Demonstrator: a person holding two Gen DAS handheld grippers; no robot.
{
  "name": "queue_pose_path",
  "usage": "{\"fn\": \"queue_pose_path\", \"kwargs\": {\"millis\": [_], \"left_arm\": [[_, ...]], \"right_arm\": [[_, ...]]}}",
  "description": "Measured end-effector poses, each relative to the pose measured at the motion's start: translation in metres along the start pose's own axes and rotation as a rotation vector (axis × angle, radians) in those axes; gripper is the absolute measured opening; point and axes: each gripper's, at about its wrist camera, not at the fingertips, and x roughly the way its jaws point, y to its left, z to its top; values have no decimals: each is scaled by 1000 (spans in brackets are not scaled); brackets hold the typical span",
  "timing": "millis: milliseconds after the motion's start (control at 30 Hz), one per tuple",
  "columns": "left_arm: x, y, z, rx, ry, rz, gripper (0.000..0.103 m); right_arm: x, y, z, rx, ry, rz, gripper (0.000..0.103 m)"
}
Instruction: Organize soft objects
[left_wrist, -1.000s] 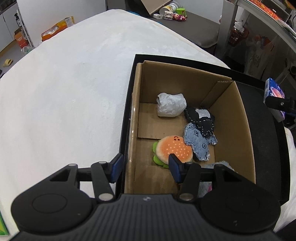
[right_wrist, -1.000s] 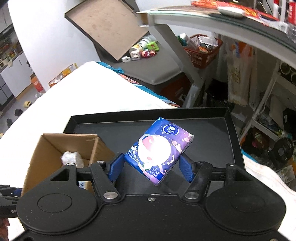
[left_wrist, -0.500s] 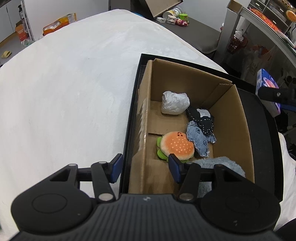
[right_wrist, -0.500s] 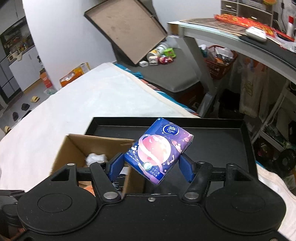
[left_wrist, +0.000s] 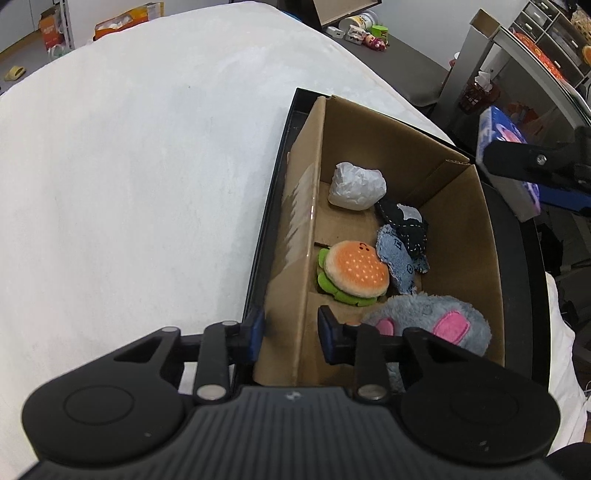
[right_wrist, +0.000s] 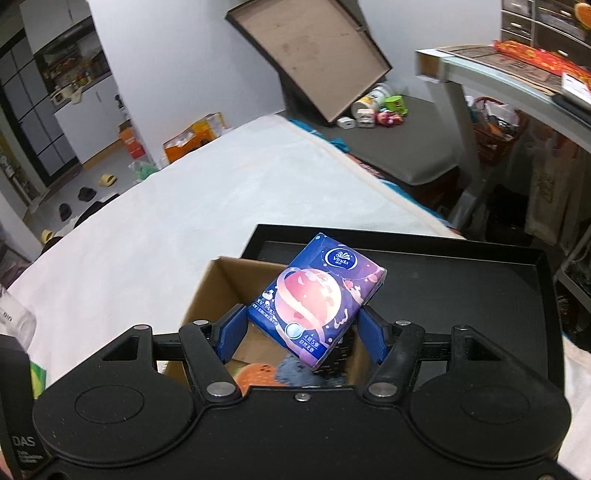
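Note:
A cardboard box (left_wrist: 461, 236) stands in a black tray (left_wrist: 275, 206) on the white bed. Inside lie a plush burger (left_wrist: 354, 273), a crumpled white bag (left_wrist: 356, 186), two denim soft toys (left_wrist: 402, 243) and a grey plush with pink ears (left_wrist: 436, 321). My left gripper (left_wrist: 290, 334) straddles the box's near left wall, jaws apart around the wall. My right gripper (right_wrist: 301, 334) is shut on a blue tissue pack (right_wrist: 317, 301), held above the box (right_wrist: 218, 291); the pack also shows in the left wrist view (left_wrist: 502, 155) over the box's far right corner.
The white bed (left_wrist: 129, 166) spreads left of the tray. The tray's black floor (right_wrist: 461, 291) lies right of the box. A dark bench with small toys (right_wrist: 373, 110), a leaning board (right_wrist: 314, 55) and a desk (right_wrist: 517, 77) stand beyond the bed.
My right gripper has carried the tissue pack left, from over the tray to above the box. My left gripper has shifted nearer the box's left wall; the grey plush has come into view.

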Motion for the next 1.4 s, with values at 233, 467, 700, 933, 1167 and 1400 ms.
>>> {"fn": "queue_pose_path", "kwargs": {"millis": [233, 467, 700, 933, 1167, 1400], "left_arm": [[-3, 1, -1, -14, -6, 2, 26], [-3, 4, 0, -28, -3, -7, 26], [-7, 1, 1, -5, -16, 6, 26], [-10, -6, 3, -3, -21, 34, 29], [-13, -14, 8, -1, -10, 69, 33], [-26, -27, 13, 46, -15, 134, 48]], "right_arm": [[3, 17, 0, -9, 20, 40, 64], [12, 30, -4, 13, 49, 98, 64], [13, 15, -7, 100, 50, 143, 72], [1, -3, -16, 124, 56, 108, 72], [-26, -31, -26, 156, 48, 70, 75], [-54, -60, -35, 191, 25, 34, 83]]}}
